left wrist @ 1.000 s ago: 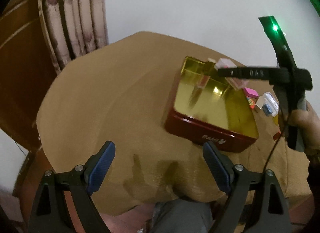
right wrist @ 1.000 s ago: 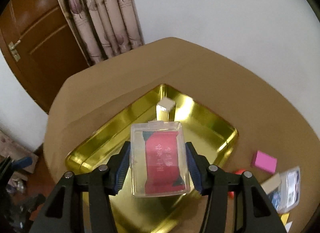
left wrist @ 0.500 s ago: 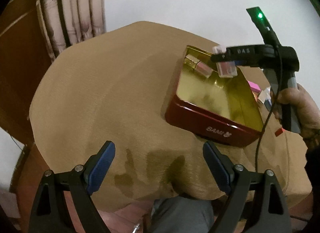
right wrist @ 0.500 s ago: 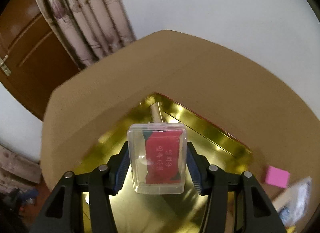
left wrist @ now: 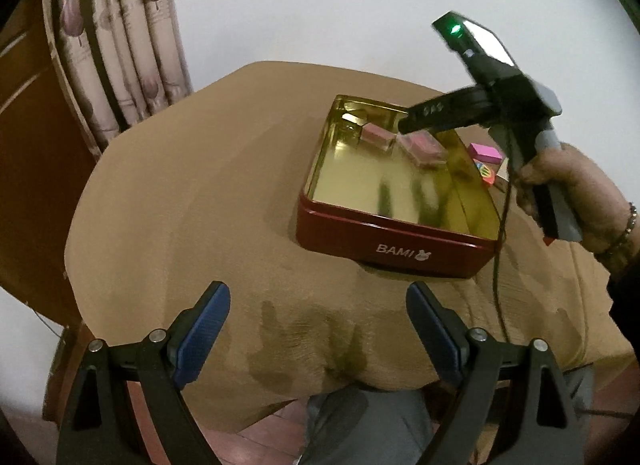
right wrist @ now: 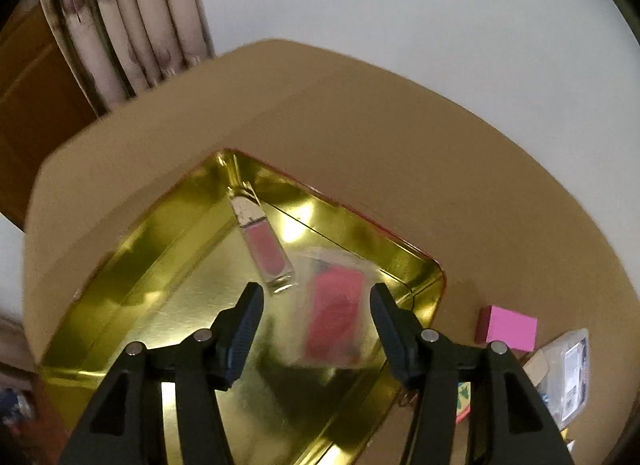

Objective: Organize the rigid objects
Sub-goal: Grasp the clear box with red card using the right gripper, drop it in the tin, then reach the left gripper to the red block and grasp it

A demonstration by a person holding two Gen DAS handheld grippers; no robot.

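My right gripper (right wrist: 316, 301) hangs over the far end of the red rectangular tin with the shiny gold inside (left wrist: 390, 239), its blue-padded fingers (right wrist: 246, 319) spread wide and gripping nothing. Between and below them, the clear plastic case with a red card inside (right wrist: 334, 313) shows blurred over the gold floor of the tin, so I cannot tell whether it rests flat. Just beside it, nearer the far corner, lies the clear glass tube of pink lip gloss (right wrist: 264, 243). My left gripper (left wrist: 318, 321) hovers over the near edge of the tan-clothed table (left wrist: 192, 193), fingers wide apart, well short of the tin. Outside the tin, on the cloth to its right, sit a small pink box (right wrist: 510, 329) and a clear packet (right wrist: 570, 373).
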